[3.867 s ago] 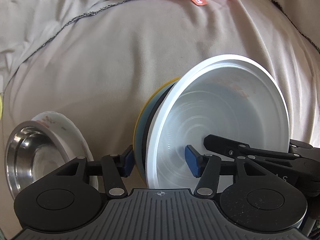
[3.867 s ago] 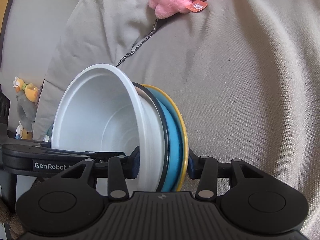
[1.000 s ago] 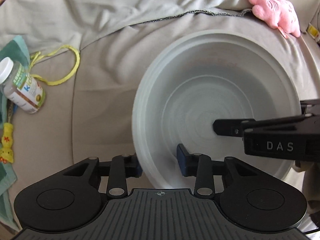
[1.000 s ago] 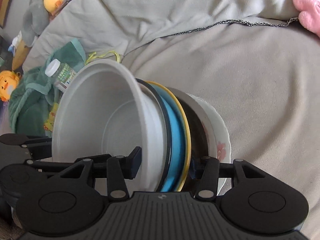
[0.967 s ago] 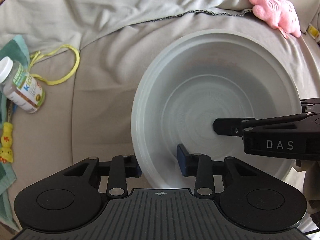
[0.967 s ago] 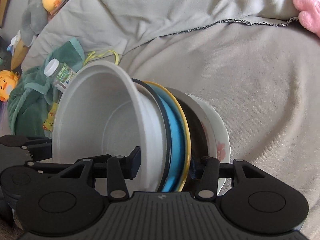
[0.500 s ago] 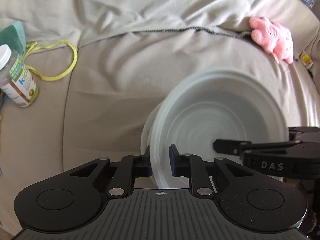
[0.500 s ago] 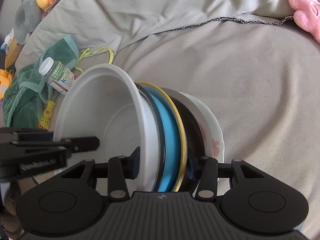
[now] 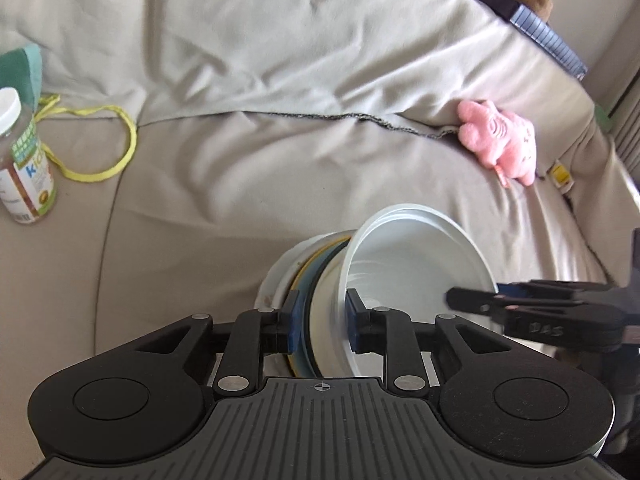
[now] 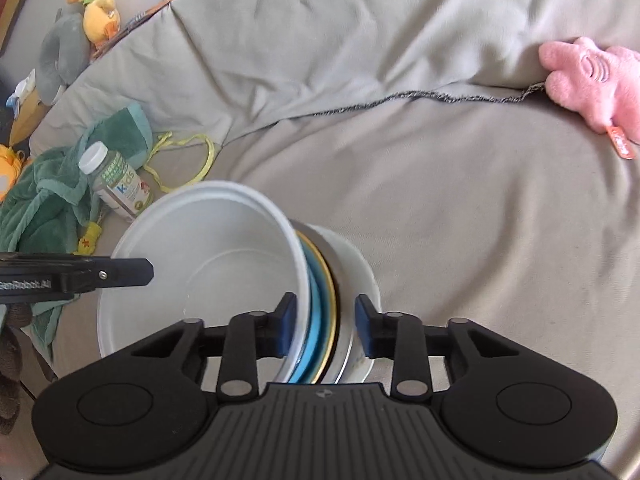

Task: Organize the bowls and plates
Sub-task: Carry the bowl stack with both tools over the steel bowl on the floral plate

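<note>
A nested stack rests tilted on the beige sofa: a white bowl [image 9: 416, 264] [image 10: 208, 264] on top, then a blue plate [image 10: 316, 332] with a yellow rim, a steel bowl [image 10: 341, 312] and a white floral plate [image 9: 276, 280] [image 10: 368, 276]. My left gripper [image 9: 324, 322] straddles the rim of the white bowl and the blue plate; its pads touch them and its jaws are opening. At the opposite rim, my right gripper [image 10: 326, 322] is closing, one pad inside the white bowl and the other against the steel bowl.
A vitamin bottle [image 9: 24, 168] [image 10: 116, 188], a yellow cord [image 9: 100, 168] and a green towel [image 10: 44, 200] lie to the left. A pink plush [image 9: 500, 140] [image 10: 592, 80] sits at the back right, and a duck toy [image 10: 96, 4] at the far left.
The left jaws narrowed onto the white bowl's rim alone, then widened to span bowl and blue plate. The right jaws narrowed on the stack. Both views have pulled back and up.
</note>
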{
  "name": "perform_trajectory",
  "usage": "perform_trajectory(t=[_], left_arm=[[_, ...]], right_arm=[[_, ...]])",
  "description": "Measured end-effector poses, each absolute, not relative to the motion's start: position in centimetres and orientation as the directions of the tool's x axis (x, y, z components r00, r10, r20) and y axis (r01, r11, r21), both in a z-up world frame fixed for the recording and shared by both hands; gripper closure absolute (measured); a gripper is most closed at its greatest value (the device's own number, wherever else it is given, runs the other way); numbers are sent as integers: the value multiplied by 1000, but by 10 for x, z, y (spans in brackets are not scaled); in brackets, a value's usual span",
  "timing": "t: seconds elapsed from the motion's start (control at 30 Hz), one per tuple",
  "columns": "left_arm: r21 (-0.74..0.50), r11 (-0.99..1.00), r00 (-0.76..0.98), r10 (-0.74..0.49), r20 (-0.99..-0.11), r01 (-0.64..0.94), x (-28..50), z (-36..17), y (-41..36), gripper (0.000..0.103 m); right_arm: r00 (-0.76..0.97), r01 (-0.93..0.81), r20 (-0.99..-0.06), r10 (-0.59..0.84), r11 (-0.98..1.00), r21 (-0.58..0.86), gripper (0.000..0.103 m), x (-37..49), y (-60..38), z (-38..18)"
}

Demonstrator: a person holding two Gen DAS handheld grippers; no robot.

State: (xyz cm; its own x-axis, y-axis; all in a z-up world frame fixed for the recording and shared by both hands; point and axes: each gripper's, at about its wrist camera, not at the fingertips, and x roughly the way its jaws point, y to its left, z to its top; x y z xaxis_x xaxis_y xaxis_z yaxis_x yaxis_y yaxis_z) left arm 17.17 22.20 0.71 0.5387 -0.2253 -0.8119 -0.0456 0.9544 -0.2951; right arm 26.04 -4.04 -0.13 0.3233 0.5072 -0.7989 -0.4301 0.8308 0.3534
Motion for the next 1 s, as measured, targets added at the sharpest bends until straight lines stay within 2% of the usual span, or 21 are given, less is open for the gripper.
perform_trajectory(t=[0.27,0.47,0.8,1.0], left_arm=[[-310,949,538,-235,-809,-51,167,-4,230,73],[-238,970,562,-174,-808,-42,160,-9,224,67],[-267,962,549,-197,-812,-50,159,-16,226,67],[-296,953,536,-217,-815,-64,159,-19,231,67]], right_arm=[[351,-451,-803,482,838,307,79,253,-32,0],[358,-458,-808,469,842,286,74,241,-31,2],[414,-476,-788,456,846,239,72,227,-28,10],[393,-447,-794,464,851,276,71,233,-32,8]])
